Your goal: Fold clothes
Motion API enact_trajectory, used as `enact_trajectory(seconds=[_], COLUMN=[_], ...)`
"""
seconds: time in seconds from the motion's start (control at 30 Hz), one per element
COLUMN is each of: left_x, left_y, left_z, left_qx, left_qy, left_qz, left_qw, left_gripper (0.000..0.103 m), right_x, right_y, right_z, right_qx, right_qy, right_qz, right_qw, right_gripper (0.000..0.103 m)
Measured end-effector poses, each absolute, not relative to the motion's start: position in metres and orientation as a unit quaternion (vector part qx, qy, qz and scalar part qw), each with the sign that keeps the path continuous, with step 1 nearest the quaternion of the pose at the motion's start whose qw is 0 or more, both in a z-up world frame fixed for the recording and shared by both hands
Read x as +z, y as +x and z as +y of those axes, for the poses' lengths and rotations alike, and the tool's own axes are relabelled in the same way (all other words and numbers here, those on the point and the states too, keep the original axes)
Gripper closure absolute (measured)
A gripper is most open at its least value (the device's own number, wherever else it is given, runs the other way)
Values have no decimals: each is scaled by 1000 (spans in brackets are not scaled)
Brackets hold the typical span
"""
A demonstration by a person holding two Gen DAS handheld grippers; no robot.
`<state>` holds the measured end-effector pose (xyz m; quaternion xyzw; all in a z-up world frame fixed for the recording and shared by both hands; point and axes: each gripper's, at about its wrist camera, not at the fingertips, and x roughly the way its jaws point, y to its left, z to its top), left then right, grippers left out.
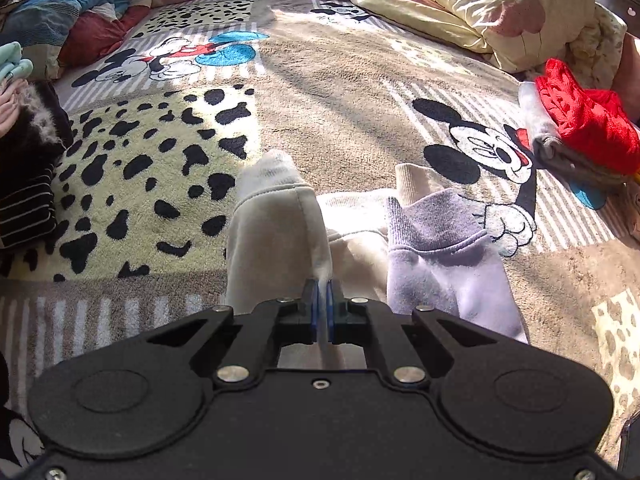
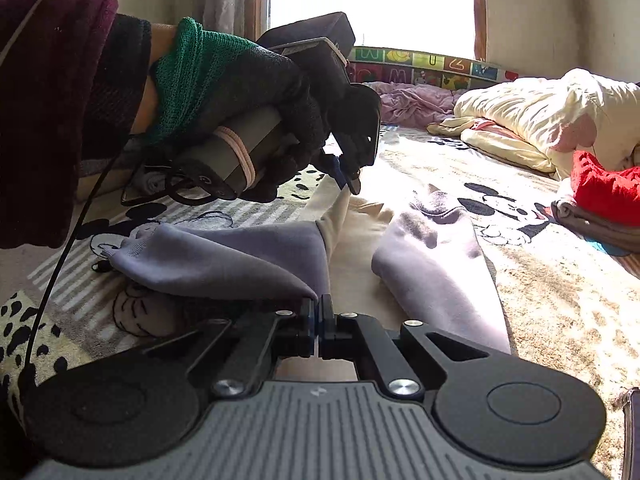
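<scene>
A cream and lavender sweatshirt lies on the cartoon-print blanket. My left gripper is shut on a fold of its cream fabric, which stands lifted in front of the fingers. A lavender sleeve with a ribbed cuff lies to the right. In the right wrist view, my right gripper is shut on a lavender fold of the sweatshirt, raised off the blanket. The other lavender sleeve lies flat to its right. The left gripper, held by a gloved hand, pinches the cream edge further back.
A stack of folded clothes topped by a red knit sits at the right. A cream quilt lies at the back right. Dark striped and furry clothes lie at the left, more bedding behind. A window is beyond the bed.
</scene>
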<state>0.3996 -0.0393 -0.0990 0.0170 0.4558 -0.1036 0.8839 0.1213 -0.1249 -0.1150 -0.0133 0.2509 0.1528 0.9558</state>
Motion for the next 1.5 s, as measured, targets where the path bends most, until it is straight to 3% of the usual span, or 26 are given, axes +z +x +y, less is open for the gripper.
enact_trajectory(seconds=[0.2,0.27,0.43,0.77,0.9,1.07,1.23,1.5], left_x=[-119,-109,-73,-129,-111,-70,-47,-71], left_y=[404,402,410,442,432,379,295,197], left_z=[-54,-49,-21,-47,-28,6,39,74], left_qx=[-95,-109,-99,-138,-148,-154,-165,-159], left_qy=[45,34,-7,48,10,-22,-56,-143], left_qz=[470,465,419,461,448,412,388,401], left_qw=[876,878,902,875,881,898,905,891], left_gripper=[98,93,93,93,92,92,79,79], right_x=[-129,-134,-143,-150,-149,-149,-153,-159], right_y=[123,124,126,127,122,121,130,138], right_z=[-143,-145,-148,-156,-155,-157,-174,-180], right_qx=[148,154,162,179,179,179,195,207], right_qy=[19,27,43,85,81,92,151,165], right_qz=[276,285,295,313,312,313,319,332], right_qw=[949,946,941,929,929,928,915,906], right_gripper=[101,101,100,100,100,100,95,95])
